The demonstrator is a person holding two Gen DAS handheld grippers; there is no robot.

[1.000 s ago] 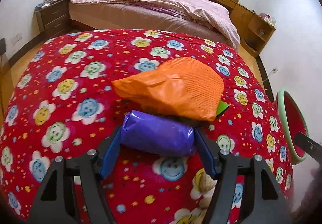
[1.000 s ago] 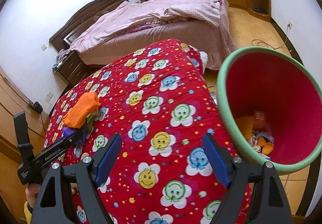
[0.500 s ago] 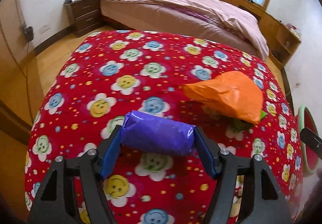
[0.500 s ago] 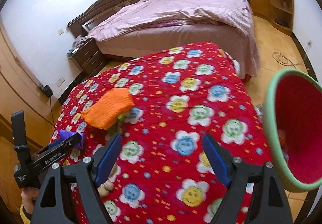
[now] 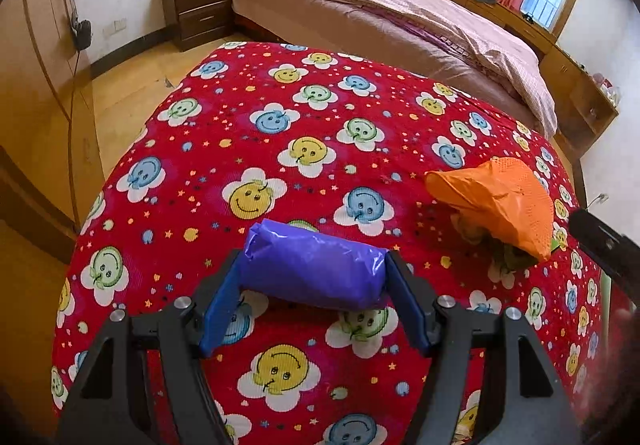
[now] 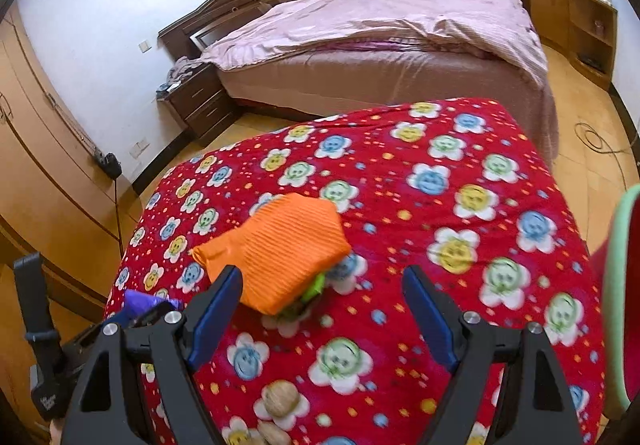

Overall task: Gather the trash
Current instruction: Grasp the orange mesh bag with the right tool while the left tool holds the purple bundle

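1. Glossy purple plastic, crinkled into a stubby roll: the purple wrapper [image 5: 316,273], pinched end to end between the blue pads of the left claw [image 5: 314,299], lifted just above the red cloth [image 5: 248,149].
2. Fleecy red fabric, ribbed, printed with smiling flowers in yellow, blue and green, draped over the bench with rounded corners.
3. Crumpled orange bag [image 6: 276,249], thin plastic with a fine mesh-like embossing, lying on the cloth to the right of the purple wrapper; a strip of bright green packaging [image 6: 316,285] peeking from under its edge.
4. Spread wide and holding nothing: the right claw [image 6: 324,319], blue pads either side of the orange bag's near edge but apart from it.
5. Two tan, wrinkled lumps [image 6: 282,401] on the cloth near the right claw, possibly walnut shells; too blurred to say for sure.
6. Round bin [image 6: 622,305] at the right edge, pale green rim, red inside.
7. White lettering on the left claw's black body in the right wrist view, too small to read.
8. Beyond the bench, a bed [image 5: 360,1] under a pink quilt with a dark wooden headboard.
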